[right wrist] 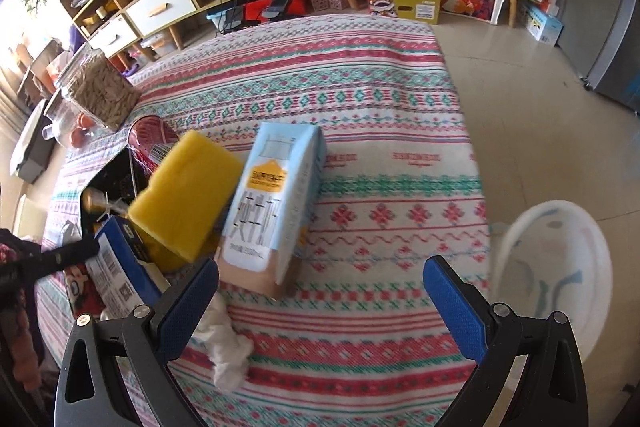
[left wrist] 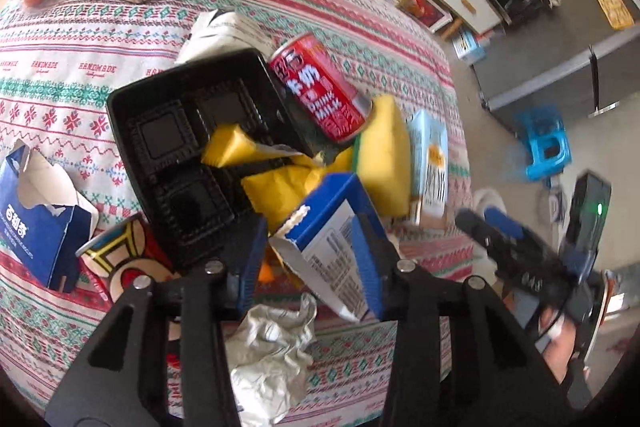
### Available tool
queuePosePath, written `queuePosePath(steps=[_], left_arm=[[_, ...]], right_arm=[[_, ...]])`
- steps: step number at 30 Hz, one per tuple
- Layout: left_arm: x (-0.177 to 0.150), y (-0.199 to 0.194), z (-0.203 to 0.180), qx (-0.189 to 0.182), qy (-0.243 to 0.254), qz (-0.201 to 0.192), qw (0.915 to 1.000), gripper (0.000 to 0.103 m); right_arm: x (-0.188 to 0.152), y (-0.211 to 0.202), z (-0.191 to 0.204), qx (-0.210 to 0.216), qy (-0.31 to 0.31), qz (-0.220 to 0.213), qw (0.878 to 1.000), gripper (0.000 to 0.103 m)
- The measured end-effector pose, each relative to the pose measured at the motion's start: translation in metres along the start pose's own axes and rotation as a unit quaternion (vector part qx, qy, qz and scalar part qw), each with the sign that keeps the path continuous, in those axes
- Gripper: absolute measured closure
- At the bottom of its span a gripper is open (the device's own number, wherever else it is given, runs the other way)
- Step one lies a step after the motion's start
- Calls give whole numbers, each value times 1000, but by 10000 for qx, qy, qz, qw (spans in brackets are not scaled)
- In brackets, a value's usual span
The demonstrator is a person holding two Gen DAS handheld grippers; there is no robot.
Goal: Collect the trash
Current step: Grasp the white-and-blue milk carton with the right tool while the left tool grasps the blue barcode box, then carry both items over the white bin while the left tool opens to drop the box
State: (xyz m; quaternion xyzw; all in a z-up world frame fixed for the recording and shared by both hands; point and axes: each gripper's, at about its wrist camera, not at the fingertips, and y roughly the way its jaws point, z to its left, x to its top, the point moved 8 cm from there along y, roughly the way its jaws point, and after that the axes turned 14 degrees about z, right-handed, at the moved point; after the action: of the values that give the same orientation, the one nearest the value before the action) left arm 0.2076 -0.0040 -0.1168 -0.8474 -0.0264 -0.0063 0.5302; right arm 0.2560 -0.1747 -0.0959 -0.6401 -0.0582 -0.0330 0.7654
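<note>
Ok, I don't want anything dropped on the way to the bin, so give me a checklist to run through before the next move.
1. Left gripper shut on the blue box: ok, fingers on both sides.
2. Box clear of the black tray and yellow wrapper: cannot tell.
3. Right gripper free: ok, open and holding nothing.
4. Milk carton within the right gripper's line: ok, lying just ahead.
5. White bin in reach: ok, beside the table edge.
6. Red can steady: cannot tell, it leans on the tray.
</note>
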Motion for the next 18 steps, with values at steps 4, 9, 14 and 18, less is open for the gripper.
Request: queuePosePath(steps=[4,9,14,18], left_arm=[[0,1,2,36,29,85,10000,44],[-4,-4,3,-103,41,89,9999,44],[-5,3,-1,5,254,252,9994,44],[-7,15,2,53,185,421,9989,46]], right_arm=[[4,7,12,104,-50,55,9999,0],[9,26,21,35,-87,227,9997,9],[4,39,26,383,-63,510,9979,48],[0,29,23,366,-67,386,9986,49]])
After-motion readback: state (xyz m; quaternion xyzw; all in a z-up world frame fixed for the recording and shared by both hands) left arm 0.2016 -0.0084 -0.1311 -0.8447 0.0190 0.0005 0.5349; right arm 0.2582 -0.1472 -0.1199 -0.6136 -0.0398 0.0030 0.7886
